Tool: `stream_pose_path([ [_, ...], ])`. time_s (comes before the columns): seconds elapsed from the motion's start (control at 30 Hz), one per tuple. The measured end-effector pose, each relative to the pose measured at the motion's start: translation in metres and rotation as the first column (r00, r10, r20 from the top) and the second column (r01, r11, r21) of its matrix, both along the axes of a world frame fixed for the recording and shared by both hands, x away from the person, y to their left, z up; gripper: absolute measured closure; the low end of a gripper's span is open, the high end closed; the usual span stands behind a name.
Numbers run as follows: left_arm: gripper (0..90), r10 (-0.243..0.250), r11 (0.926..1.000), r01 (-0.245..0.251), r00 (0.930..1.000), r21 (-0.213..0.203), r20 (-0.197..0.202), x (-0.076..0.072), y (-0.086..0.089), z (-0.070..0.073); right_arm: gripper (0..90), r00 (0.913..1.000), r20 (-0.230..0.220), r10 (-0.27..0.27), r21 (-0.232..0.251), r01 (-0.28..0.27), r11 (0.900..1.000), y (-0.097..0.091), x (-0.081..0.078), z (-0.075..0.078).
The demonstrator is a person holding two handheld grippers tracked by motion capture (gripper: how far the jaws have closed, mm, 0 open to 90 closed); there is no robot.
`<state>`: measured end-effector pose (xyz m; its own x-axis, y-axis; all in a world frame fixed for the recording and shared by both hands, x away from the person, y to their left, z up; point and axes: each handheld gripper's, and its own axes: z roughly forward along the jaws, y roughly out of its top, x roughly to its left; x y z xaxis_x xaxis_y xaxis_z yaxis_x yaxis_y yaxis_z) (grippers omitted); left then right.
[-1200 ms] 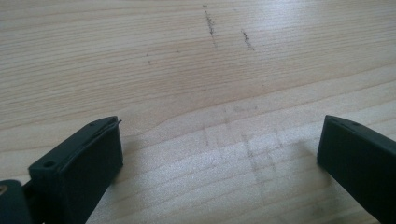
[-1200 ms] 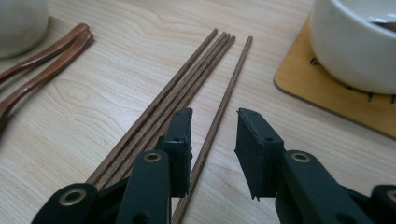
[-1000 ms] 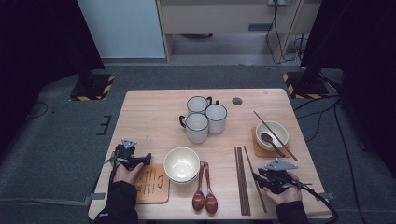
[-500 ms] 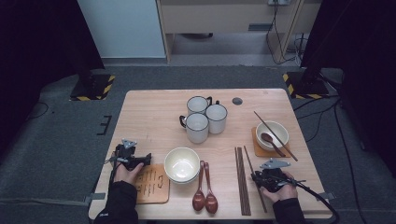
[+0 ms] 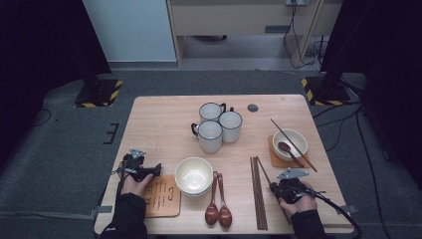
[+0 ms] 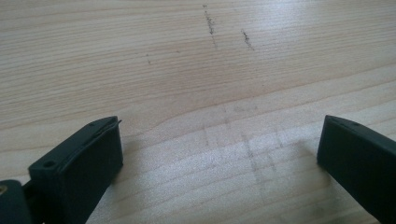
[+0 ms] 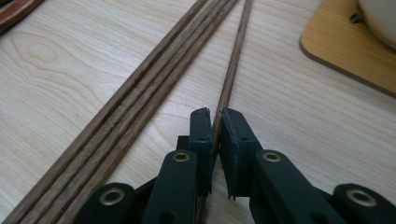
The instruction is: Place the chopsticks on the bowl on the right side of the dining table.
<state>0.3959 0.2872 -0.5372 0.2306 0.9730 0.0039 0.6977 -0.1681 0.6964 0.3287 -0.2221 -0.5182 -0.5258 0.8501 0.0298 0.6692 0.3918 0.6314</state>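
Item: single chopstick [image 7: 232,74], dark wood, lying on the desk [image 5: 159,124]. Landmark for all places: the cream bowl [image 5: 194,175] at the near middle of the desk.

Right gripper [image 7: 217,122]: well to the right of the cream bowl, low at the desk's near edge. Its fingers [image 7: 201,140] stand narrow, pinched around the near end of the single chopstick. The stick's long axis runs straight away from the fingers, along their own line, toward the far side of the desk. Judgement: any lift turns on this, since the hold is at one end and the free length would tip or swing.

Bundle of chopsticks [image 5: 258,191]: right of the cream bowl, between it and the right gripper, just beside the single stick and angling slightly away from it farther out.

Left gripper [image 5: 155,170]: just left of the cream bowl, fingers spread wide over bare desk, holding nothing. It is the farther hand from the chopsticks.

Containers:
- Cream bowl: appears empty.
- Small bowl [image 5: 290,144], right and beyond the cream bowl, on a wooden coaster [image 7: 345,51]: holds a brown spoon; a long stick lies across its rim.
- Three mugs [image 5: 217,124], beyond the cream bowl: contents cannot be told.

Also: two brown spoons [image 5: 218,209] just right of the cream bowl; a wooden board [image 5: 160,196] left of it.
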Motion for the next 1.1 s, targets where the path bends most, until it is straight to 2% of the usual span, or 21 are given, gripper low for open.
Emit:
stream_pose_path([
  [0.2,0.0,0.0,1.0,0.0,1.0,0.0,0.0,0.0,0.0,0.0,84.9,0.9998,0.003,-0.02,-0.041,0.021,0.999,-0.005,0.005,0.002],
  [0.33,0.0,0.0,1.0,0.0,1.0,0.0,0.0,0.0,0.0,0.0,85.0,0.9999,0.009,-0.007,-0.055,0.008,0.9985,-0.008,0.011,0.002],
  [0.53,0.0,0.0,1.0,0.0,1.0,0.0,0.0,0.0,0.0,0.0,84.9,0.9999,0.014,-0.004,-0.02,0.005,0.9998,-0.012,0.013,0.0],
  [0.63,0.0,0.0,1.0,0.0,1.0,0.0,0.0,0.0,0.0,0.0,81.4,0.9999,0.016,0.004,-0.02,-0.004,0.9998,-0.013,0.013,-0.001],
  [0.87,0.0,0.001,1.0,-0.001,1.0,-0.001,0.001,0.0,0.0,0.0,79.9,0.9986,0.05,-0.017,0.016,0.016,0.9997,-0.019,0.007,0.005],
  [1.1,0.0,0.0,1.0,0.0,1.0,0.0,0.0,0.0,0.0,0.0,80.8,0.9994,0.012,-0.034,0.04,0.034,0.9986,-0.026,-0.003,0.001],
])
